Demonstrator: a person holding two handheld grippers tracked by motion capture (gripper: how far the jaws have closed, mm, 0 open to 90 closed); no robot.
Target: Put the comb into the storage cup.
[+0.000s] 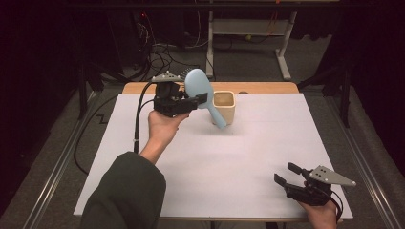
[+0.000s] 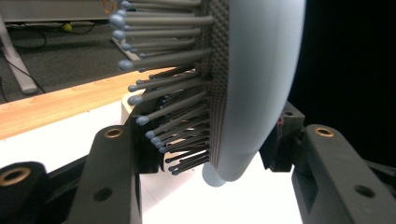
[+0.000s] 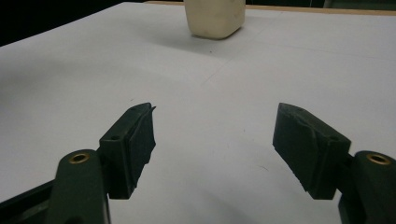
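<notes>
Gripping hairbrush (image 1: 199,86) (left hand-held gripper (image 1: 200,100)).

The left tongs (image 1: 198,101) grip a blue hairbrush (image 1: 202,93) above the far desk (image 1: 239,157), just left of a beige cup (image 1: 224,106). The right tongs (image 1: 286,174) rest open, near right.

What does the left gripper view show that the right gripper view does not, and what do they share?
Left gripper view: the light blue hairbrush clamped between that tool's jaws, its bristles pointing left, and the wooden table edge. Right gripper view: the right tool with jaws open and nothing between them, above the tabletop, and the cream cup in full width. Both: the white tabletop.
</notes>
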